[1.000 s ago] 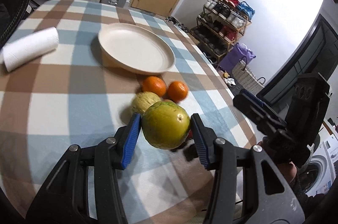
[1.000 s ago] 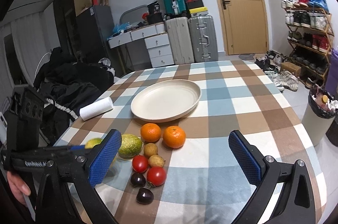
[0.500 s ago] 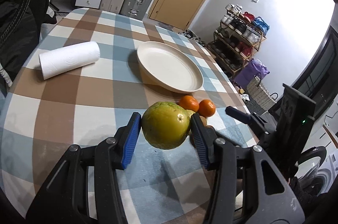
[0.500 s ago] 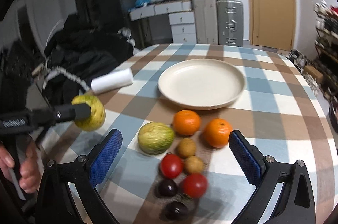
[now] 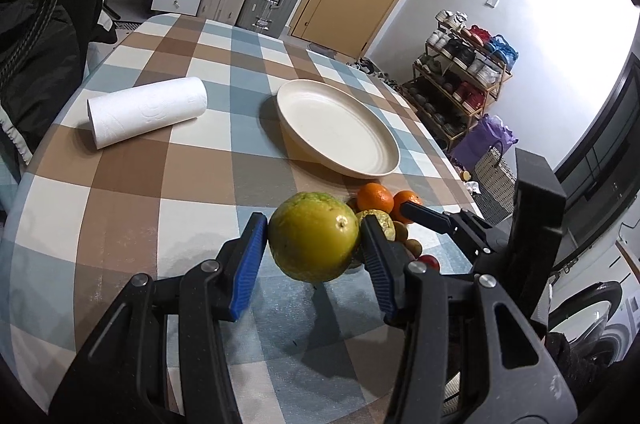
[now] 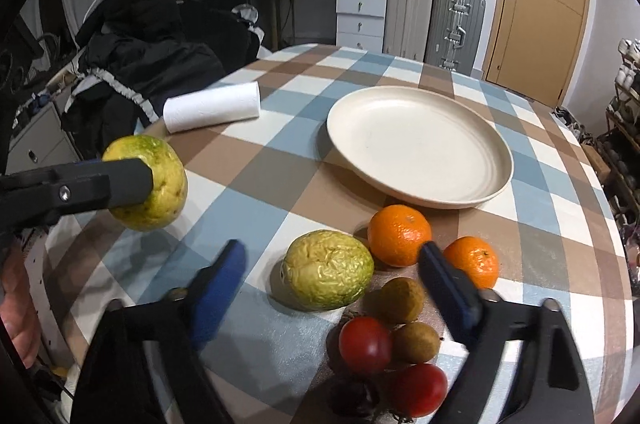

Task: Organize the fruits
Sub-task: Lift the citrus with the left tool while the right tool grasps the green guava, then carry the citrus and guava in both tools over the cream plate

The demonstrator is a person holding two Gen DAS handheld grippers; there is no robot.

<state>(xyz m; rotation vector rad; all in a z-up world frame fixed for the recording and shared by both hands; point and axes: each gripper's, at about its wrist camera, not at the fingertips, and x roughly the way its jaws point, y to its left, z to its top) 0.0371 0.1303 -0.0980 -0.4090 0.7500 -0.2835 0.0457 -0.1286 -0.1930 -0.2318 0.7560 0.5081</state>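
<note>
My left gripper (image 5: pixel 314 240) is shut on a smooth yellow-green fruit (image 5: pixel 313 242) and holds it above the checked table; the same fruit shows at the left of the right wrist view (image 6: pixel 154 184). My right gripper (image 6: pixel 332 268) is open, low over the fruit pile, its jaws on either side of a wrinkled yellow-green fruit (image 6: pixel 327 275). Beside that fruit lie two oranges (image 6: pixel 399 235), two small brown fruits (image 6: pixel 402 300), two red tomatoes (image 6: pixel 365 344) and a dark fruit, partly hidden. A cream plate (image 6: pixel 420 144) stands empty behind the pile.
A roll of paper towel (image 6: pixel 213 106) lies on the table's left side, near the edge. Dark clothing is heaped on a chair beyond that edge. Suitcases, drawers and a door stand at the back; a shoe rack stands to the right.
My left gripper has lifted the smooth fruit and pulled it left, away from the pile. My right gripper has moved forward and down over the wrinkled fruit, its jaws narrower.
</note>
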